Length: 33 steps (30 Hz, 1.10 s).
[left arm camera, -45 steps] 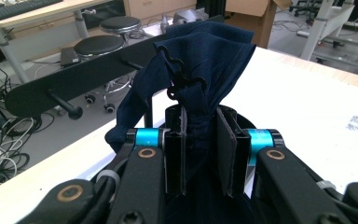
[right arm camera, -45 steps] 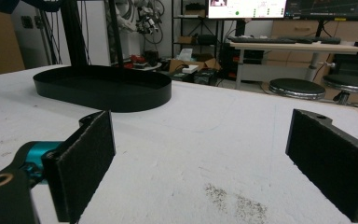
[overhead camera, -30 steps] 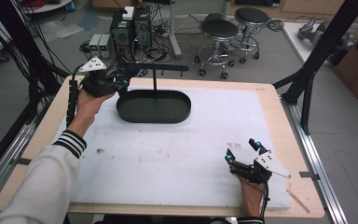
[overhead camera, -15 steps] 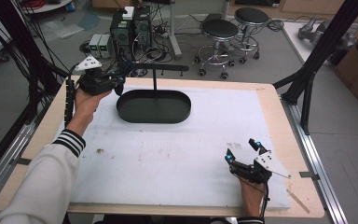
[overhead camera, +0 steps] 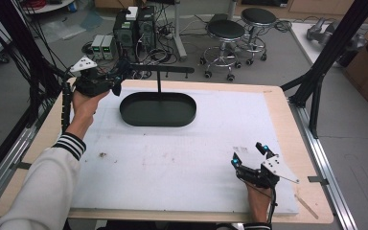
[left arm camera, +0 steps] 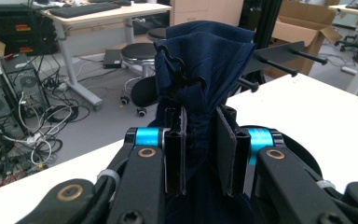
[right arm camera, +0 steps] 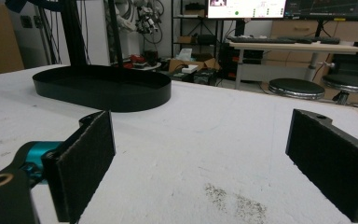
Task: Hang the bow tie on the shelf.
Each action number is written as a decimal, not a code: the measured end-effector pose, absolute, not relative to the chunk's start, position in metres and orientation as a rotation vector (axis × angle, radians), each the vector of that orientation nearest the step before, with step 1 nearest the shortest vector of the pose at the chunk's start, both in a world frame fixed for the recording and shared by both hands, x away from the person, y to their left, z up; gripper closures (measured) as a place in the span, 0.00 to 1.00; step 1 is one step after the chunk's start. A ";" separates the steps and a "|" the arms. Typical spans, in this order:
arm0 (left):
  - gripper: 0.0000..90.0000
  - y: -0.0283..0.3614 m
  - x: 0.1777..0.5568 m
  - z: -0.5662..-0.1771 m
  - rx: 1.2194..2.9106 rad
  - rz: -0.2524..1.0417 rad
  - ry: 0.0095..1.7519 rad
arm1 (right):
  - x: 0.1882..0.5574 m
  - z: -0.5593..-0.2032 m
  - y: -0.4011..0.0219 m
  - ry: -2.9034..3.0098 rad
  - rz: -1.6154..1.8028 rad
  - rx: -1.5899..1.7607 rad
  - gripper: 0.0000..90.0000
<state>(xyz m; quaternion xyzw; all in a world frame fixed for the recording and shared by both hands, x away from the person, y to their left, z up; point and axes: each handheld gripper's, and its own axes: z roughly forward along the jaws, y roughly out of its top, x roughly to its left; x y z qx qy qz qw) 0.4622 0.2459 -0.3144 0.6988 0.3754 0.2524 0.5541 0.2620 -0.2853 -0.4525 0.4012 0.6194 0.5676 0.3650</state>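
Left claw [left arm camera: 200, 154] clamps navy cloth [left arm camera: 205, 60] beside tray [overhead camera: 157, 109]

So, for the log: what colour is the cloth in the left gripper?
Dark navy blue cloth, clearest in the left gripper view.

We log the cloth [left arm camera: 200, 60] as navy, plain, centre of the left gripper view. Tray [overhead camera: 157, 109] and its post: black, upper centre of the high view. Mat [overhead camera: 182, 143]: white with dark specks; table [overhead camera: 287, 115] edge light wood. Sleeve [overhead camera: 48, 182] at lower left: white, black-striped cuff. Gripper pads [right arm camera: 86, 161] black, joints teal.
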 end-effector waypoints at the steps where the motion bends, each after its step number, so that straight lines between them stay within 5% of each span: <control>1: 0.83 0.247 0.462 -0.316 1.650 0.597 0.896 | 0.262 -0.453 -0.285 1.593 1.460 1.032 0.08; 33: 0.76 0.258 0.463 -0.344 1.670 0.558 0.993 | 0.261 -0.453 -0.285 1.593 1.461 1.036 0.08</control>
